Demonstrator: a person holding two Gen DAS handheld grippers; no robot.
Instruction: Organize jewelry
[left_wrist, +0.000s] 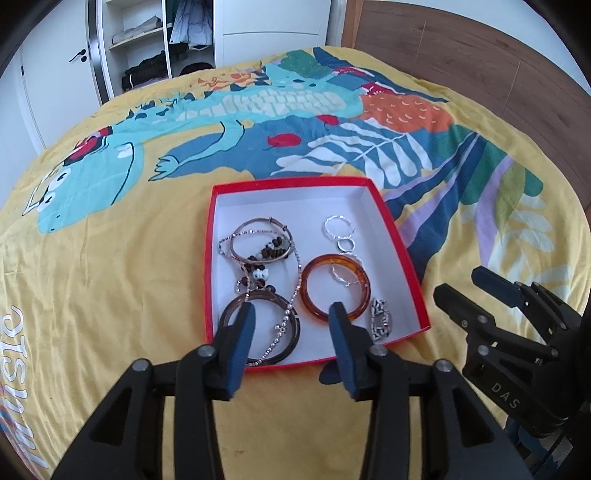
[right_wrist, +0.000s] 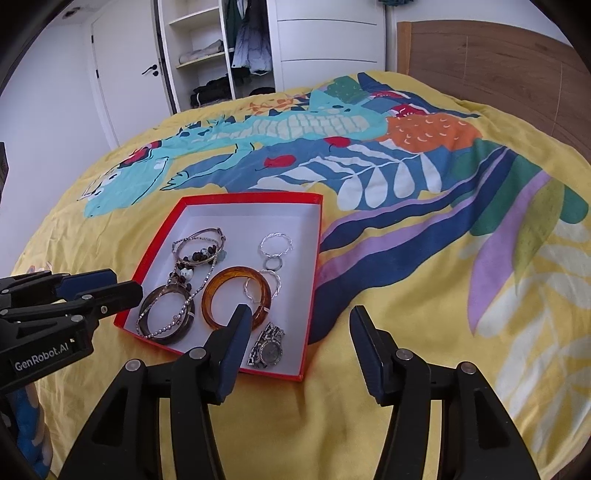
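Grippers, two, both hovering over the near edge of a red box (left_wrist: 402, 240) that is lying on a yellow printed bedspread (left_wrist: 110, 266). Left gripper (left_wrist: 291, 325) is standing with fingers well apart, holding nothing, above the near end of the box. Right gripper (right_wrist: 299, 332) is spreading wider still, empty, over the box's near right corner and the bedspread beside it.

Box contents, all resting on the white floor: amber bangle (left_wrist: 335, 287), dark brown bangle (left_wrist: 258, 328) with a beaded chain (left_wrist: 284, 325) draping across it, thin rose bangles (left_wrist: 263, 240) tangling with a dark bead strand, silver linked rings (left_wrist: 341, 240).

Left wrist view is showing the wristwatch (right_wrist: 269, 349) only edge-on; right wrist view is showing its round dial plainly, at the near right corner.
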